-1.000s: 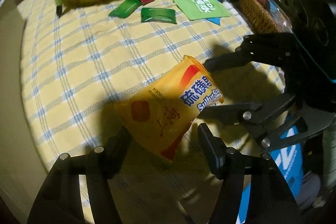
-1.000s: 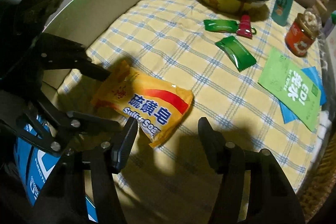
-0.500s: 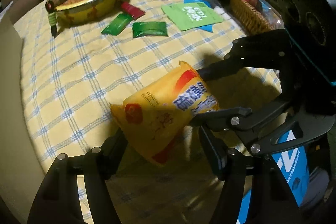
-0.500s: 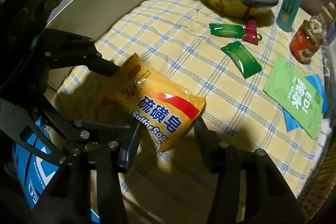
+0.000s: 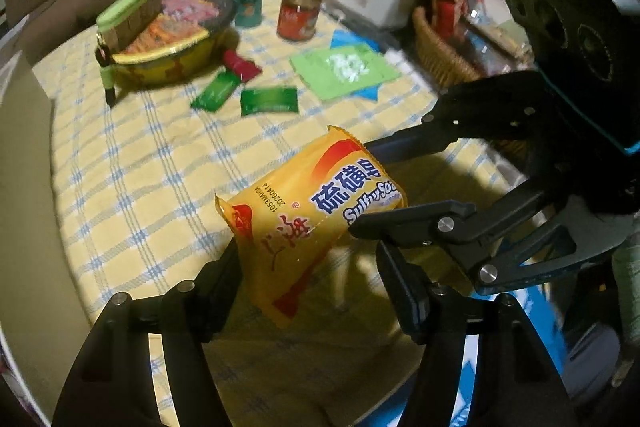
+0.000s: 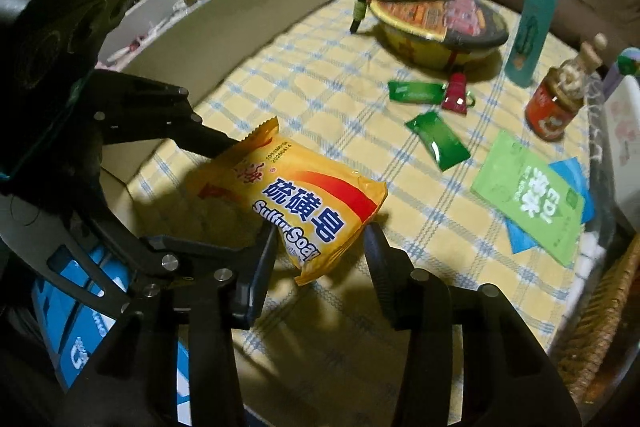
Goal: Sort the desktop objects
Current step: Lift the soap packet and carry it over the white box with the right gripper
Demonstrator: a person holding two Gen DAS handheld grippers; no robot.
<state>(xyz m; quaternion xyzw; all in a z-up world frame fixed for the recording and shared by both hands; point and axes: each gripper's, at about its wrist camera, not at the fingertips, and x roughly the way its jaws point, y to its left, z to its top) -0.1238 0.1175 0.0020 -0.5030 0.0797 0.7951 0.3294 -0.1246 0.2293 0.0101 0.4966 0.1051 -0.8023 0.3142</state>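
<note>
Left gripper (image 5: pixel 308 281), jaws wide, straddles one short end of the yellow plastic sulfur-soap packet (image 5: pixel 310 223); whether its pads press I can't tell. Packet hangs above the yellow-and-blue checked tablecloth (image 5: pixel 152 179) near its front edge, long axis running from one gripper to the other. Right gripper (image 6: pixel 320 247), jaws just closing, pinches the opposite end, so both hands are equally near. White open-topped box (image 6: pixel 224 23) lies along the cloth's left edge, nearer left hand.

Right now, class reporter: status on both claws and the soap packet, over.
Left claw clamped on soap packet. Right claw has just been closing, packet corner in its grip. Packet hangs clear of tablecloth, nothing blocking.
</note>
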